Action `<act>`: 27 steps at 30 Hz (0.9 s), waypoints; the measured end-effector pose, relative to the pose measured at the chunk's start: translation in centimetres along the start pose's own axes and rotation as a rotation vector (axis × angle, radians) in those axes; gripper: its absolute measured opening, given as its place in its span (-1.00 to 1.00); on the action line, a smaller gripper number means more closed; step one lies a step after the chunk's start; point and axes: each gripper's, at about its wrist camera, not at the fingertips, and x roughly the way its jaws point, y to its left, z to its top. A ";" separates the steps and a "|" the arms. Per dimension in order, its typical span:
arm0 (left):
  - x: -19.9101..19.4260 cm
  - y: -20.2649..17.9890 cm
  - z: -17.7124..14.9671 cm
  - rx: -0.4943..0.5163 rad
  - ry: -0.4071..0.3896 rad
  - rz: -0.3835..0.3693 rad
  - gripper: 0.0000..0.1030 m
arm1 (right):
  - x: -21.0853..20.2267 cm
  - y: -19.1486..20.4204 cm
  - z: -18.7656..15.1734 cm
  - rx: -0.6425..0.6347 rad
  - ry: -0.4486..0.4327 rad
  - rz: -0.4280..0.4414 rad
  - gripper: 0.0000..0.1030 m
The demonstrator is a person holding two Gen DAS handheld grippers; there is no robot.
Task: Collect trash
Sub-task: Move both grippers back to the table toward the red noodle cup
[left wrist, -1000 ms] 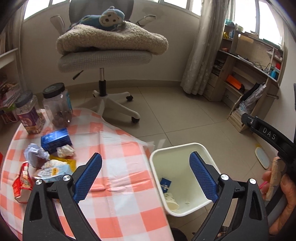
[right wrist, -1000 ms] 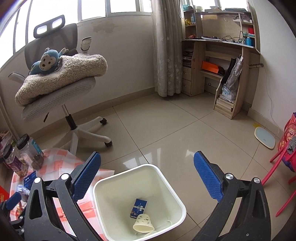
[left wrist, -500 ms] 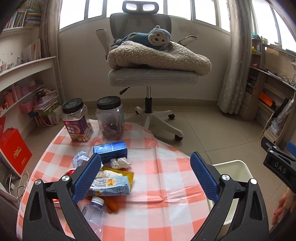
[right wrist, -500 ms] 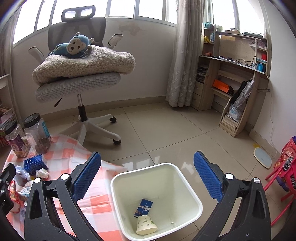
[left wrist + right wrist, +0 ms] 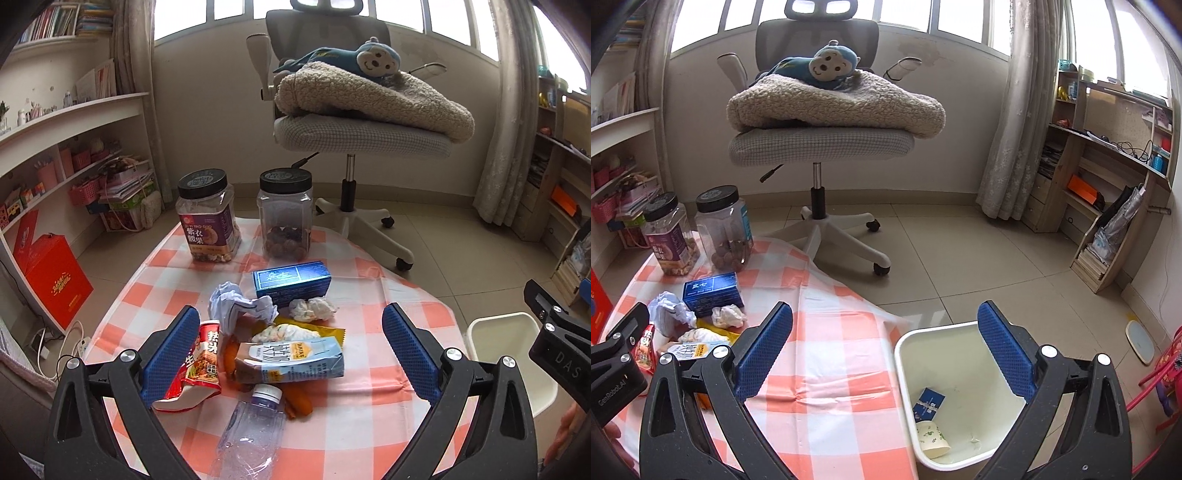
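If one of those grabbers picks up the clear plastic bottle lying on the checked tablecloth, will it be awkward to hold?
Probably a little. The clear plastic water bottle with a pale cap looks empty, so likely light. Its thin walls may dent under the left gripper, whose jaws are open. It lies on its side, so a nudge could roll it.

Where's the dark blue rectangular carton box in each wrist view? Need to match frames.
Left wrist: dark blue rectangular carton box lies centre frame on the checked tablecloth, beyond the open left gripper.
Right wrist: same box at left, past the open right gripper.
Shared landmark: black-lidded clear plastic jar behind it.
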 end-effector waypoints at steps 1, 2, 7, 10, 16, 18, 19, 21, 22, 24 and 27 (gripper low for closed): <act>0.2 0.5 0.0 -0.005 0.010 0.004 0.87 | 0.1 0.5 -0.1 -0.008 0.002 0.005 0.87; 0.6 1.0 0.0 -0.010 0.021 0.010 0.87 | 0.2 1.0 -0.1 -0.015 0.004 0.010 0.87; 2.2 3.1 -0.4 -0.011 0.084 0.059 0.87 | 0.7 2.9 -0.3 -0.032 0.025 0.040 0.87; 3.6 4.7 -1.1 -0.024 0.124 0.089 0.87 | 1.0 3.7 -0.3 -0.036 0.043 0.061 0.87; 8.1 7.5 -3.0 -0.019 0.291 0.110 0.87 | 1.9 4.7 -0.3 -0.034 0.092 0.103 0.87; 9.9 8.0 -4.1 -0.021 0.364 0.115 0.87 | 2.5 5.1 -0.5 -0.033 0.122 0.122 0.87; 10.7 8.3 -4.6 -0.026 0.396 0.120 0.87 | 2.7 5.2 -0.6 -0.030 0.141 0.133 0.87; 12.1 8.5 -5.6 -0.013 0.449 0.139 0.87 | 3.5 5.5 -0.8 -0.023 0.188 0.160 0.87; 12.7 8.5 -6.0 0.006 0.467 0.150 0.87 | 3.8 5.6 -0.9 -0.022 0.212 0.170 0.87; 13.7 8.4 -6.8 0.043 0.498 0.162 0.87 | 4.5 6.0 -1.2 -0.015 0.259 0.195 0.87; 13.9 9.0 -6.9 0.036 0.486 0.149 0.79 | 5.3 6.9 -1.9 -0.013 0.322 0.239 0.87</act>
